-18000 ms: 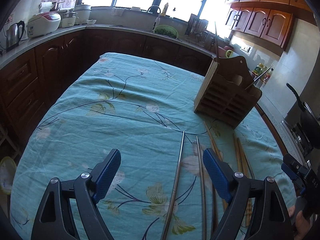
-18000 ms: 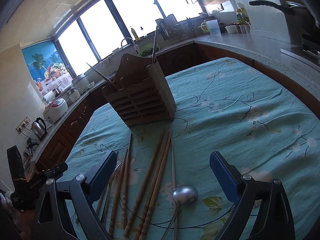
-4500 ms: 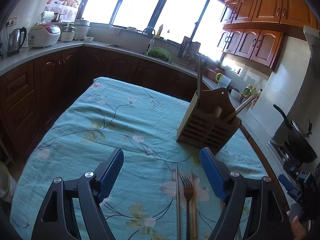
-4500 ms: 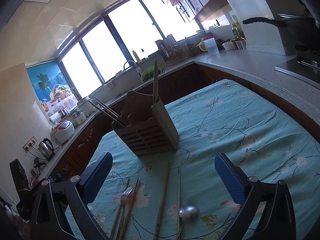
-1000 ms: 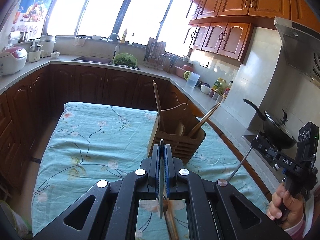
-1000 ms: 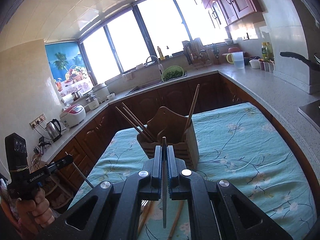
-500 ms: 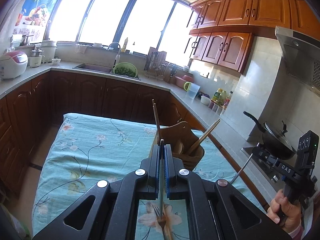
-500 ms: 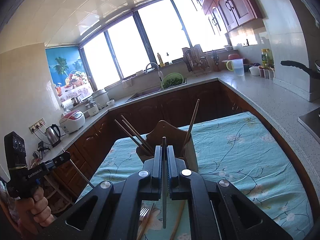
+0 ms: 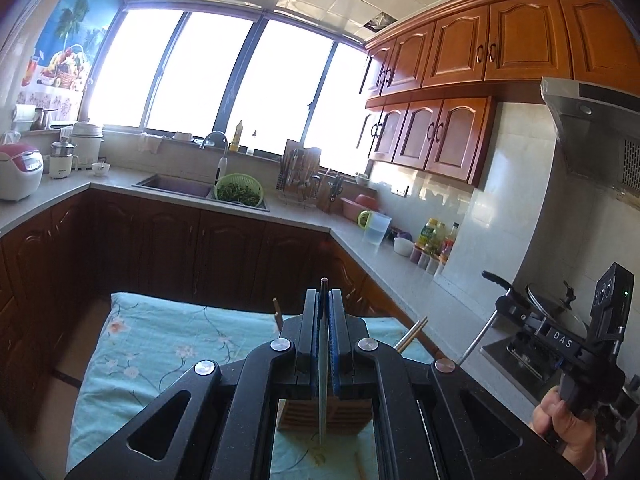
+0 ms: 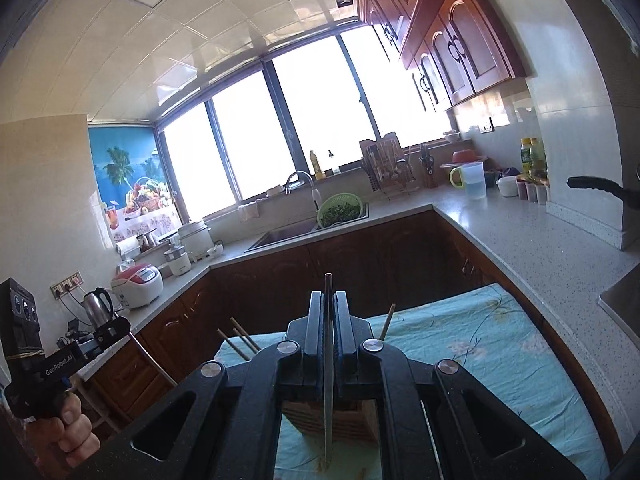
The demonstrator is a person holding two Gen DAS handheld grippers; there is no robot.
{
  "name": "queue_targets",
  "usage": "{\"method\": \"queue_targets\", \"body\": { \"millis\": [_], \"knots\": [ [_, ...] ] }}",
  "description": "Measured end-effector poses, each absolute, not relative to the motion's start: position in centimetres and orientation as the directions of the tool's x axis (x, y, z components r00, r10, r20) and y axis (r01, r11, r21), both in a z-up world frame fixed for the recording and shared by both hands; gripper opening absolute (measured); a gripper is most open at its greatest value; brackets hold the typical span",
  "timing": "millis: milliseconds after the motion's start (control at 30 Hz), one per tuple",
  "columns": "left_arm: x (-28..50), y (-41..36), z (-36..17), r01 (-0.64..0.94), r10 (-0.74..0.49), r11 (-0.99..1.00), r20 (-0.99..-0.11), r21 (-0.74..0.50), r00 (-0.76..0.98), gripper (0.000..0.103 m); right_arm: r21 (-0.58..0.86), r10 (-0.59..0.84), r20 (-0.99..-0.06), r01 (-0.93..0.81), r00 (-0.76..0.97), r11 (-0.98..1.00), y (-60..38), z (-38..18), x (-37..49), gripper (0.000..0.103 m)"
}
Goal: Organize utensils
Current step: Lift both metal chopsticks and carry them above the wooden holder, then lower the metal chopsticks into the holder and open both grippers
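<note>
My left gripper (image 9: 323, 300) is shut on a thin metal utensil (image 9: 322, 392) that hangs between the pads, high above the table. My right gripper (image 10: 329, 300) is shut on another thin metal utensil (image 10: 328, 400) the same way. The wooden utensil holder (image 9: 324, 416) stands below on the teal cloth, mostly hidden by the gripper body; it also shows in the right wrist view (image 10: 340, 416). Chopsticks (image 10: 240, 340) stick out of the holder. The right gripper appears in the left wrist view (image 9: 560, 340), holding a metal rod; the left one appears in the right wrist view (image 10: 60, 364).
The table has a teal flowered cloth (image 9: 160, 340). Dark wood cabinets and a grey counter wrap around it, with a sink (image 9: 176, 186), green colander (image 9: 239, 192), rice cooker (image 9: 18, 170) and a pan on the stove (image 9: 548, 312). Wooden chopsticks lie on the cloth (image 9: 362, 468).
Both grippers have risen and tilted upward with their utensils still held. The holder has dropped lower in both views and is more hidden behind the gripper bodies.
</note>
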State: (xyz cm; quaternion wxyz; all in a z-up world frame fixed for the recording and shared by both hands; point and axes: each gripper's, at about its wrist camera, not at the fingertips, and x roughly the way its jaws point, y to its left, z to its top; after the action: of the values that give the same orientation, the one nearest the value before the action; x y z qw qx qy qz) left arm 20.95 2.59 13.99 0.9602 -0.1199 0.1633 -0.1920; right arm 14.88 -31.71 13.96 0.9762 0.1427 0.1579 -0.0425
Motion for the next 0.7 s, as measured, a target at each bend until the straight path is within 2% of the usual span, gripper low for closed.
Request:
{"method": "queue_targets", "body": {
  "millis": [300, 467, 700],
  "knots": [
    [27.5, -0.2, 11.4, 0.292, -0.366, 0.905, -0.22, -0.309, 0.904, 0.002, 0.255, -0.099, -0.288, 0.176, 0.953, 0.951, -33.1, 13.4, 18.4, 0.004],
    [29.9, -1.7, 7.4, 0.26, -0.35, 0.909, -0.255, -0.326, 0.901, 0.002, 0.27, -0.114, -0.293, 0.197, 0.949, 0.943, -33.6, 10.9, 19.1, 0.004],
    [31.5, -3.0, 3.6, 0.244, -0.343, 0.917, -0.316, -0.315, 0.885, 0.002, 0.269, -0.116, -0.35, 0.219, 0.929, 0.938, -33.4, 6.9, 20.0, 0.004]
  ]
}}
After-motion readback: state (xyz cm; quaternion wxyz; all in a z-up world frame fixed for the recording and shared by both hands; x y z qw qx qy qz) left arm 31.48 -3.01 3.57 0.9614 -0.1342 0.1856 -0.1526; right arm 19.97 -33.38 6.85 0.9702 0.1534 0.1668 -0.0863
